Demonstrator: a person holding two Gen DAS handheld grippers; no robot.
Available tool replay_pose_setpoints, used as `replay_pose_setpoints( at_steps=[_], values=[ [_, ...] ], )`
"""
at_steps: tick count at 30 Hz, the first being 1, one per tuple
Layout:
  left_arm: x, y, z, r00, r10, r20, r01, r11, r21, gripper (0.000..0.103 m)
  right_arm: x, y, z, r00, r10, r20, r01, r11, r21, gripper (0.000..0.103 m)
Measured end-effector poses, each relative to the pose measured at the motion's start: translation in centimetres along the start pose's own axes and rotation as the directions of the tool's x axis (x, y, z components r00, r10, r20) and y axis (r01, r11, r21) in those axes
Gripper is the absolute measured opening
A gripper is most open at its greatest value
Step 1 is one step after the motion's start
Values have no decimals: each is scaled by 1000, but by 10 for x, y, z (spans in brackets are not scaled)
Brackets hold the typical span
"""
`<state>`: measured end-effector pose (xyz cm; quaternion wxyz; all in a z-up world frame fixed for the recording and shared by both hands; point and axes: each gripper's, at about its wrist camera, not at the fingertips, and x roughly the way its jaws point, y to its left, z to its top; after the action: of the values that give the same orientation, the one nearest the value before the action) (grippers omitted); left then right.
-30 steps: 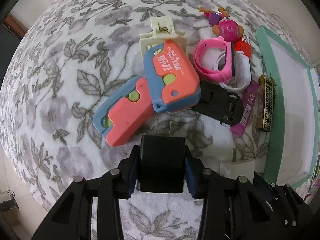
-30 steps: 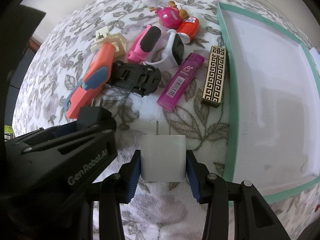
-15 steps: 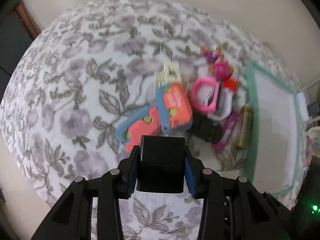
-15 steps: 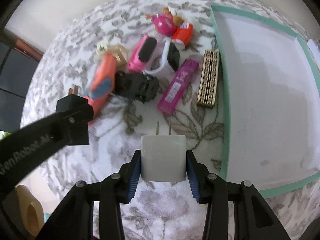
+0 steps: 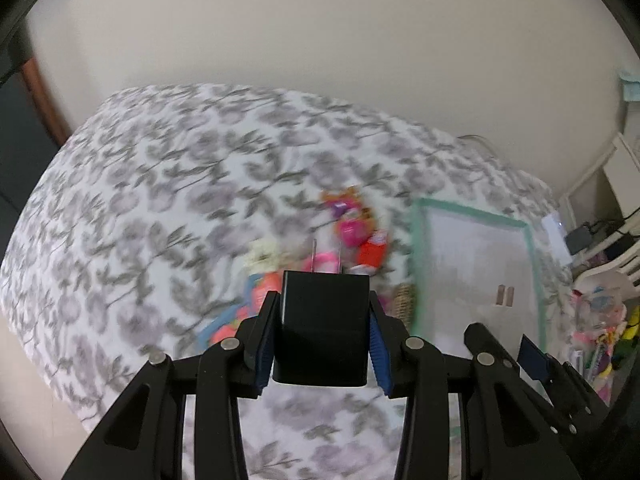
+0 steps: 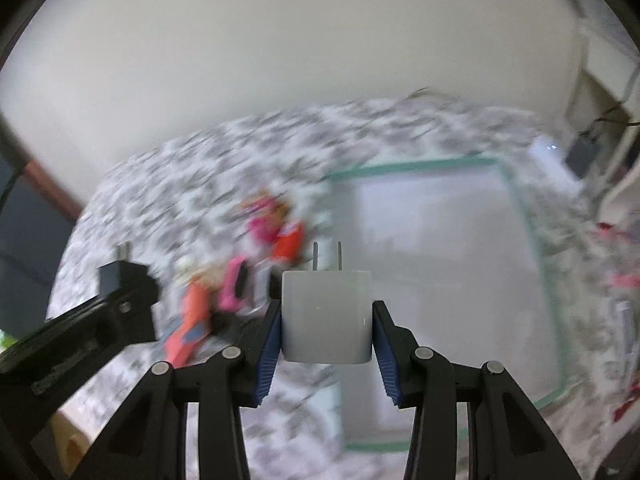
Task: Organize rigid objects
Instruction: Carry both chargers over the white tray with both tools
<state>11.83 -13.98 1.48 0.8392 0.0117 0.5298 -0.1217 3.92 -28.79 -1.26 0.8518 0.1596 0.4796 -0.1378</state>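
My left gripper (image 5: 323,308) is shut on a black plug adapter (image 5: 324,340), prongs pointing away, held high above the floral bedspread (image 5: 160,208). In the right wrist view my right gripper (image 6: 327,312) is shut on a white plug adapter (image 6: 326,320), also prongs forward, in the air near the left edge of the green-rimmed white tray (image 6: 400,169). The left gripper with its black adapter (image 6: 120,276) shows at the left of that view. Far below lies a blurred pile of toys (image 5: 352,232): pink, orange and blue pieces beside the tray (image 5: 416,248).
A pale wall rises behind the bed. At the right are white shelving and cables (image 5: 600,236) and a heap of colourful items (image 5: 600,320). A dark wooden edge (image 5: 44,96) stands at the left. Both views are motion-blurred.
Both grippers have risen well above the bedspread, each keeping its adapter. The views have tilted up, so the wall fills the top and the toys look small and far.
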Motion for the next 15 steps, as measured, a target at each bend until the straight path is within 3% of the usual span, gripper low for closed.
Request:
replay_pose_setpoints(
  at_steps=[11, 15],
  values=[
    [54, -110, 5, 994, -81, -78, 94, 980, 173, 42, 31, -104, 10, 983, -172, -62, 181, 964, 197, 46],
    [75, -135, -4, 990, -93, -108, 114, 971, 212, 42, 40, -138, 7, 961, -265, -81, 277, 931, 238, 46]
  ],
)
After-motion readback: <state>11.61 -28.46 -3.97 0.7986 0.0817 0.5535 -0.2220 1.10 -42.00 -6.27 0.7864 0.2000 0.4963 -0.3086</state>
